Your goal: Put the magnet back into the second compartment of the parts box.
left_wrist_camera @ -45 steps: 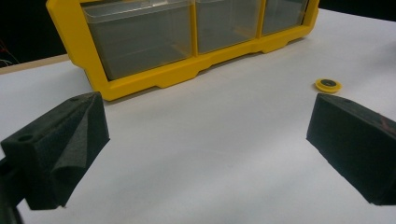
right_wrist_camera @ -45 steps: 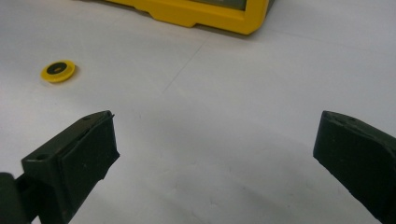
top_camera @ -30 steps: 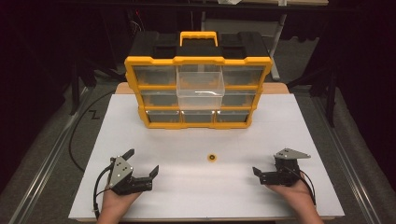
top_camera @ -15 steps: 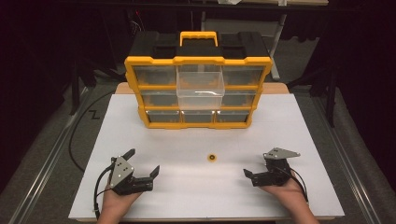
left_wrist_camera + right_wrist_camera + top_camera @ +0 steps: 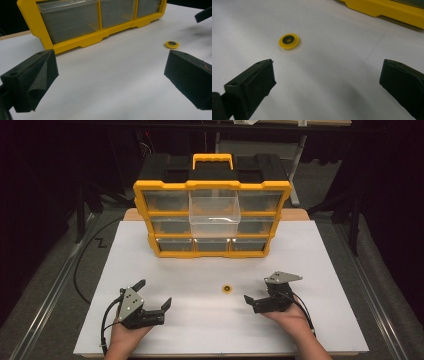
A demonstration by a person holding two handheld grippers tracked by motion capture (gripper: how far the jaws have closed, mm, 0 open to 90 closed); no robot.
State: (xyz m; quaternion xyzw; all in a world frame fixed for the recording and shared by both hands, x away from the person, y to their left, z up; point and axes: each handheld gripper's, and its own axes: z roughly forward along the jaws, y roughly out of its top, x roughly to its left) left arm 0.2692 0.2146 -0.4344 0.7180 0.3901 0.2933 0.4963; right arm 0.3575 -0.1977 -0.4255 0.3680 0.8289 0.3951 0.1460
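A yellow drawer organizer (image 5: 212,215) stands at the far middle of the white table (image 5: 325,260), with one clear drawer (image 5: 215,215) pulled out of its middle column toward the near side. Nothing lies between it and the small yellow disc (image 5: 227,289), which rests flat on the bare table, near the middle and well apart from the organizer.

The right gripper view shows the disc's (image 5: 289,41) dark centre with a small hole, which the high view leaves too small to read. The left gripper view catches the organizer's bottom row of drawers (image 5: 100,15) close up and empty-looking.

The right gripper (image 5: 260,302) sits just right of the disc, jaws spread wide, holding nothing and touching nothing. The left gripper (image 5: 152,297) rests near left, also wide open and empty.
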